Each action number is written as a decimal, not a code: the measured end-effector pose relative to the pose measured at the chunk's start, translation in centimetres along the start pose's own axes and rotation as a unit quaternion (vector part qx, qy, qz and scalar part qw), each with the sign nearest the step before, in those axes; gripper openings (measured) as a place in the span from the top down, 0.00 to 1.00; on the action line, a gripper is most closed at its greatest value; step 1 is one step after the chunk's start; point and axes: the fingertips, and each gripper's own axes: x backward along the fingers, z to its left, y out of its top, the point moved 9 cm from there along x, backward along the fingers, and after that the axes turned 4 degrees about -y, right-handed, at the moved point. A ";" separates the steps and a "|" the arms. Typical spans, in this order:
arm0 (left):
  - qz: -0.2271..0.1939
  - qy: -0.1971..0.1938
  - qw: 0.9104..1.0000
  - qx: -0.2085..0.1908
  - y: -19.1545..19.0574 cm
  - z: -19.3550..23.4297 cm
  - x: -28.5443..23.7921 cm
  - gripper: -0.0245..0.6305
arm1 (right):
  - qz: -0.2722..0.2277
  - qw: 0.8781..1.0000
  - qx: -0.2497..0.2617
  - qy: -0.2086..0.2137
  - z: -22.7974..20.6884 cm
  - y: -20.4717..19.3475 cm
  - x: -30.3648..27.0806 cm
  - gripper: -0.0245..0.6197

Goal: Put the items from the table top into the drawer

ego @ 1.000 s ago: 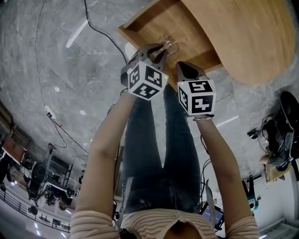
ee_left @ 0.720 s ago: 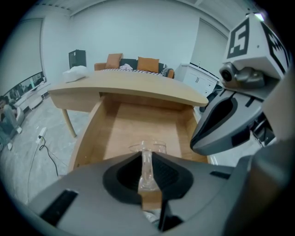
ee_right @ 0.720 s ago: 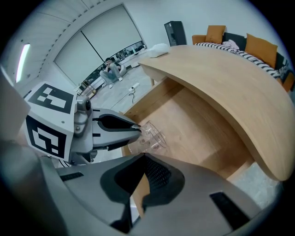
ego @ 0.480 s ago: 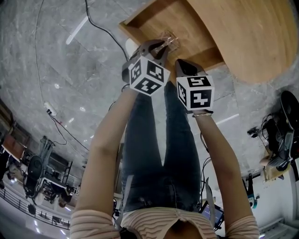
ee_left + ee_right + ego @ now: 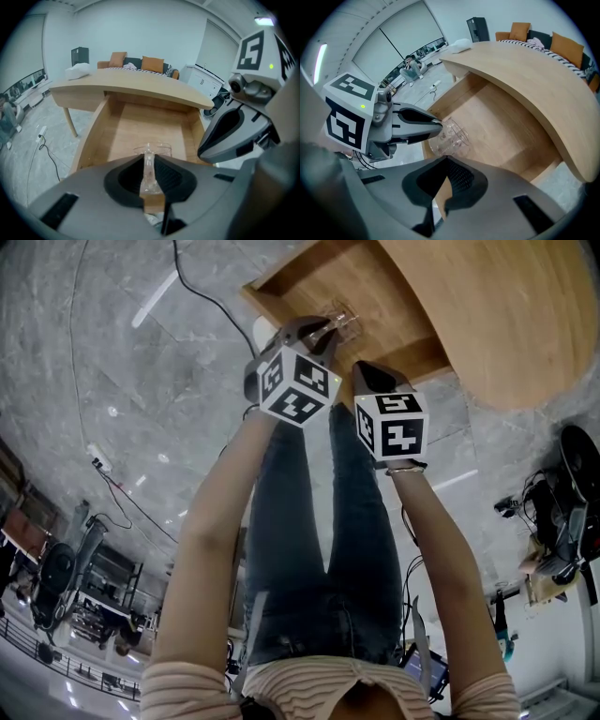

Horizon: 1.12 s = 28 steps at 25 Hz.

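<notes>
**Tool state.** The left tool [image 5: 149, 161] is clamped on a clear cup [image 5: 154, 149]. One thin wall of the cup stands between the pads. The right tool [image 5: 446, 160] has its jaws together and carries nothing.

**Position of the cup.** The cup hangs inside the outline of the open drawer [image 5: 136, 119], over the near part of the drawer floor. In the head view it lies at 1 o'clock from the left tool, and the drawer extends from there toward 12 o'clock, running under the bench [image 5: 140, 84]. The views do not show whether the cup base touches the drawer floor.

**Governing relation.** The cup lies straight ahead of the left tool, at 12 o'clock in the left gripper view. Its long axis runs roughly along the line the tool points, down and away toward the drawer floor. Because only a single wall is pinched, the mouth is judged to face the tool and the base to face the drawer.

**Nearer hand.** The left tool has the cup. The right tool sits just beside it at 4 o'clock in the head view, apart from the cup. The release therefore falls to the left tool alone.
</notes>
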 end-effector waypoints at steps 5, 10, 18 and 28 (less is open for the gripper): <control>0.002 -0.001 1.000 0.001 0.2 0.2 0.0 0.88 | -0.001 1.000 -0.003 0.000 0.0 0.1 0.2 0.95; 0.009 -0.004 1.000 0.005 0.1 0.6 0.1 0.88 | -0.001 1.000 -0.007 -0.003 0.2 0.2 0.0 0.95; 0.016 -0.022 1.000 0.014 0.2 0.4 0.6 0.78 | -0.001 1.000 -0.002 -0.002 0.4 0.0 0.3 0.95; 0.011 -0.002 1.000 0.027 0.3 0.7 1.7 0.74 | -0.001 1.000 -0.001 -0.003 -0.1 -0.3 0.9 0.95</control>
